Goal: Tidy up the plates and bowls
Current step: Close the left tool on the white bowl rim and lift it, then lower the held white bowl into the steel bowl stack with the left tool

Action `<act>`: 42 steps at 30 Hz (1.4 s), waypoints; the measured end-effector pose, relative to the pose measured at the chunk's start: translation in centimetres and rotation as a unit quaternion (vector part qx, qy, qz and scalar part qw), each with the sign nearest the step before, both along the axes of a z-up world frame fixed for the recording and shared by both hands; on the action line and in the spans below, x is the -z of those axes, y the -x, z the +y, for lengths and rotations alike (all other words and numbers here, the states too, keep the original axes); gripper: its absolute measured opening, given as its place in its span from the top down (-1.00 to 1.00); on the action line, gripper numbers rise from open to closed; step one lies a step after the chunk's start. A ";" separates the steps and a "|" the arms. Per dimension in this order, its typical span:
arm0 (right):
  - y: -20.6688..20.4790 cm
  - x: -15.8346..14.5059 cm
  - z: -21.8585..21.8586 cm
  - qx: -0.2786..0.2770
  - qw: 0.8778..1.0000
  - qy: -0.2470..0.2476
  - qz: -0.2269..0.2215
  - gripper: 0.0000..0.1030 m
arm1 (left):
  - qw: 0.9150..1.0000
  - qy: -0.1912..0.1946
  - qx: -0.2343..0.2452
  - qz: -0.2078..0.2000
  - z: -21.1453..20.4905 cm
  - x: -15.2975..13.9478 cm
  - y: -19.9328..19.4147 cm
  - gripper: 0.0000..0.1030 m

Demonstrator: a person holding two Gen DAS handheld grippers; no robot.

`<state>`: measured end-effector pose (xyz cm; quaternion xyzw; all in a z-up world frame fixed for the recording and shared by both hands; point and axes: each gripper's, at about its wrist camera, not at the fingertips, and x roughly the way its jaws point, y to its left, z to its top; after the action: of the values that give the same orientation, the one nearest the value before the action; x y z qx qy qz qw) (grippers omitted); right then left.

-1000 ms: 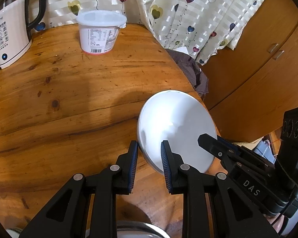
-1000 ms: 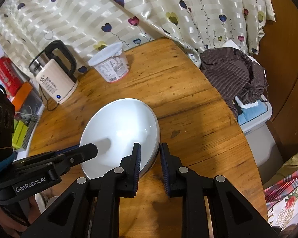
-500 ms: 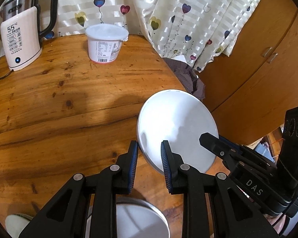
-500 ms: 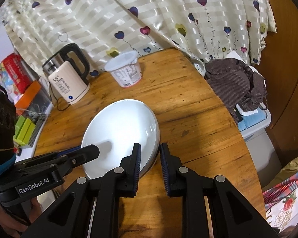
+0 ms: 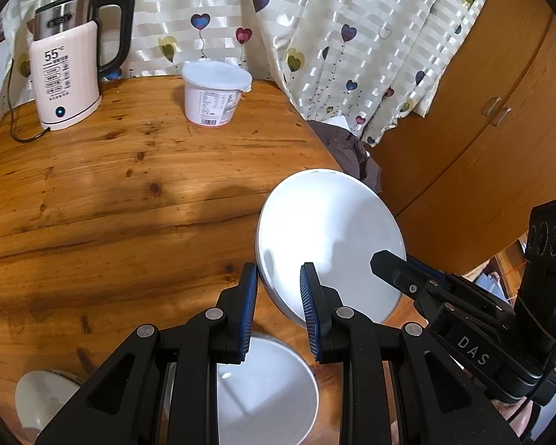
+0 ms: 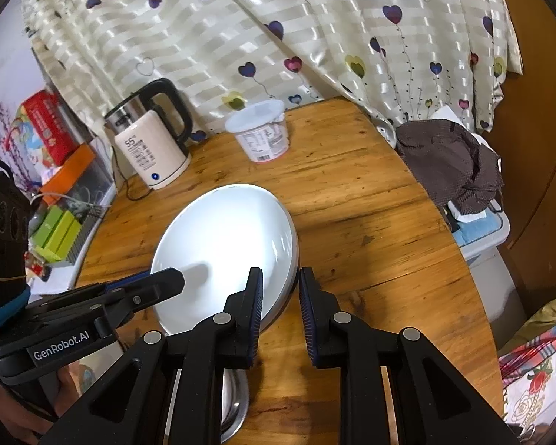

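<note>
Left gripper (image 5: 278, 296): the jaws are narrowed onto the near rim of the white plate (image 5: 330, 237), one blue-padded finger on each face of the rim. Right gripper (image 6: 280, 296): the jaws are likewise narrowed onto the opposite rim of the same white plate (image 6: 226, 241). Both grippers pinch the plate at once; neither is spread wide. In the left wrist view, the right gripper (image 5: 389, 263) enters from the lower right, its upper finger lying over the plate's face. In the right wrist view, the left gripper (image 6: 166, 280) enters from the left in the same manner.

Plate position: tilted, held in the air above the wooden table (image 5: 111, 204), near the table's edge.

Beneath the left gripper, a white bowl (image 5: 267, 389) sits on the table. A second, smaller white bowl (image 5: 44, 393) sits at the lower left. At the far side of the table stand an electric kettle (image 5: 66, 74) and a lidded white tub (image 5: 215, 96), apart from each other.

Change from one second ago: the grip of both grippers on the plate is unchanged. The plate has been lifted higher. The white bowl, then only a sliver at the frame's bottom edge, is now largely visible, and the smaller bowl has entered the view.
</note>
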<state>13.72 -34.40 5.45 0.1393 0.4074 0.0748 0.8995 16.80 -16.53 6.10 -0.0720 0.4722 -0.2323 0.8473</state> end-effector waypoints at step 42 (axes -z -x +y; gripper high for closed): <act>6.7 1.3 6.4 -0.055 0.998 -0.006 0.027 0.62 | 0.999 -0.016 -0.046 0.019 6.4 1.3 8.0 0.52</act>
<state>7.05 -28.01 4.14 0.1241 0.4377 0.1226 0.8821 8.78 -10.13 4.80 -0.0849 0.4883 -0.1839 0.8489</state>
